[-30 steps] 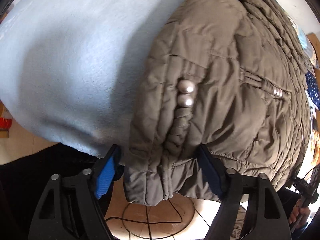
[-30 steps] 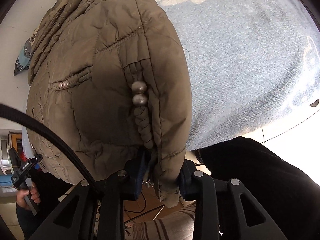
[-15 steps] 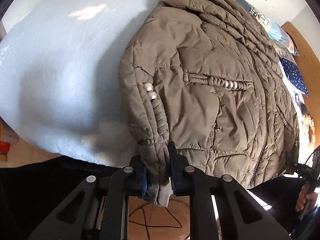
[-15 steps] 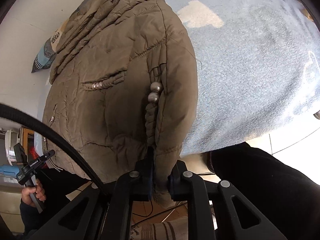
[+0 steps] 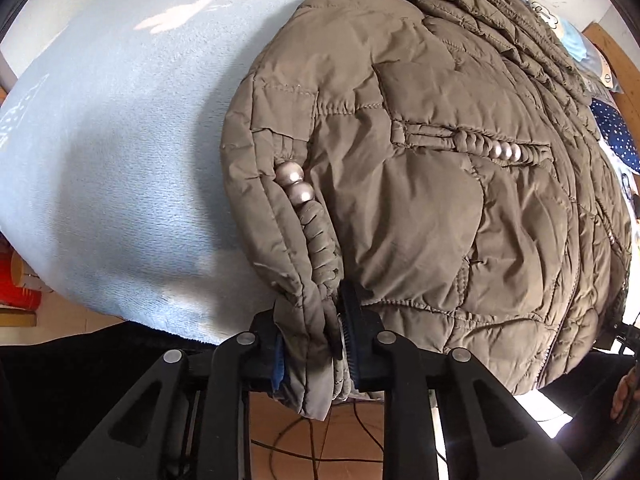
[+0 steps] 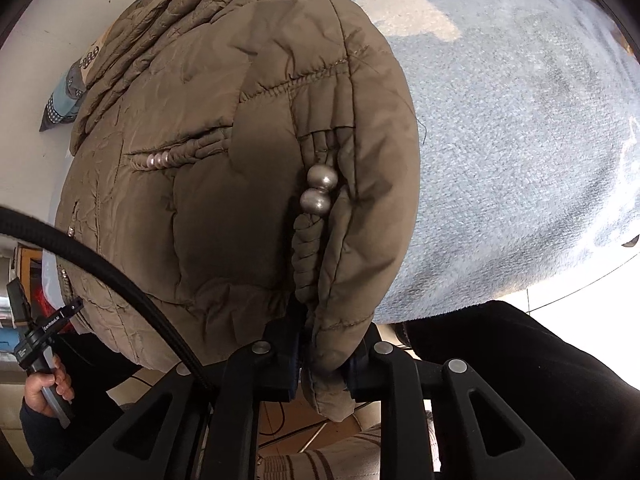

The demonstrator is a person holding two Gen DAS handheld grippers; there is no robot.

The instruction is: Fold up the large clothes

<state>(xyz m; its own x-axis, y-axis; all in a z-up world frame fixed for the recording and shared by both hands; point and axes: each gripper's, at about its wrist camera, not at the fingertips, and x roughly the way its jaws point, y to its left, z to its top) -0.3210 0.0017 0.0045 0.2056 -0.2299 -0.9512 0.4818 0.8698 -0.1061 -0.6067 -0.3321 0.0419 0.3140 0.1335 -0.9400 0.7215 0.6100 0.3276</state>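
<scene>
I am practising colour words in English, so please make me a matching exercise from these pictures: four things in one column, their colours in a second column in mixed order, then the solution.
Things
1. jacket
2. blanket
3. beads
4. cable

Colours
a. light blue
b. black
c. olive-brown
d. silver

Right pairs: 1-c, 2-a, 3-d, 4-b.
</scene>
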